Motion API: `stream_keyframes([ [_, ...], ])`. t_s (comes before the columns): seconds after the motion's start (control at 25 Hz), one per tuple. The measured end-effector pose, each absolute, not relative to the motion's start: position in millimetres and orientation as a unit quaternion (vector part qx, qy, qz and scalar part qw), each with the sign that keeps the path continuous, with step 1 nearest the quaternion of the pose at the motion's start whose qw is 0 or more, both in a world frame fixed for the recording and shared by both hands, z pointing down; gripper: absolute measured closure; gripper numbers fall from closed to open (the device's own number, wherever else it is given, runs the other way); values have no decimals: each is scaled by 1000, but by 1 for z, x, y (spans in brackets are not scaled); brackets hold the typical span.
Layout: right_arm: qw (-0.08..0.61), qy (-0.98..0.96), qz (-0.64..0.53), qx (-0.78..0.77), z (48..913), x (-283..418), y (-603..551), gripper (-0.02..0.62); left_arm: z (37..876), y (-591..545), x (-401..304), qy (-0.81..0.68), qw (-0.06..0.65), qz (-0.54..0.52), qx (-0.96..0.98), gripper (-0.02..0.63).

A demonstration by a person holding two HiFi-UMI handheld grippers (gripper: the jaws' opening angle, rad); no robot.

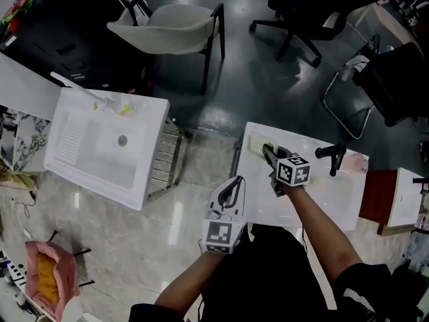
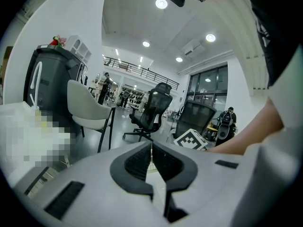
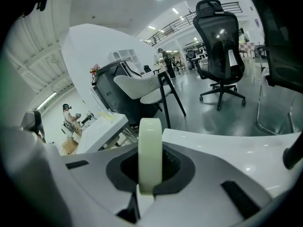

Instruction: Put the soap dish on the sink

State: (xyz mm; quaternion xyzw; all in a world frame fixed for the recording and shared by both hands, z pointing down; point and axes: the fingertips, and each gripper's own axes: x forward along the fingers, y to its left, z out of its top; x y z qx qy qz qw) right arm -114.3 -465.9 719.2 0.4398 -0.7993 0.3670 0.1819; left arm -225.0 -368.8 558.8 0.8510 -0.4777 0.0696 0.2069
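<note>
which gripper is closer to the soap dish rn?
Right. The right gripper is shut on the soap dish, over the white sink. The left gripper is apart from it, by the sink's left edge, jaws together.

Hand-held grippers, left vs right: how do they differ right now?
Left hand-held gripper has its jaws together with nothing between them; right hand-held gripper is shut on the pale soap dish, held edge-on. In the head view, the right one is over the white sink near the black faucet; the left hangs beside that sink's edge. Both are white and carry a marker cube.
</note>
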Motion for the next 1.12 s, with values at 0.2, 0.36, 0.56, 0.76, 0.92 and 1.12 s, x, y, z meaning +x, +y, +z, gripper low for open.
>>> stream_keyframes([
  [0.2,161,-784,405,443,735,-107,-477,580,554,-373,-227,-480,209,63,850,591],
  [0.36,107,-765,465,433,741,-101,-482,580,551,-368,-225,-478,220,67,848,591],
  [0.56,99,-749,486,439,754,-89,-493,580,550,-362,-223,-480,232,65,843,591],
  [0.76,109,-746,498,428,767,-88,-497,572,555,-356,-223,-480,240,71,841,592],
  [0.92,141,-748,491,423,776,-88,-501,530,559,-356,-228,-485,249,72,835,591],
  [1.12,209,-752,457,426,788,-81,-506,441,560,-352,-231,-488,252,76,832,591],
])
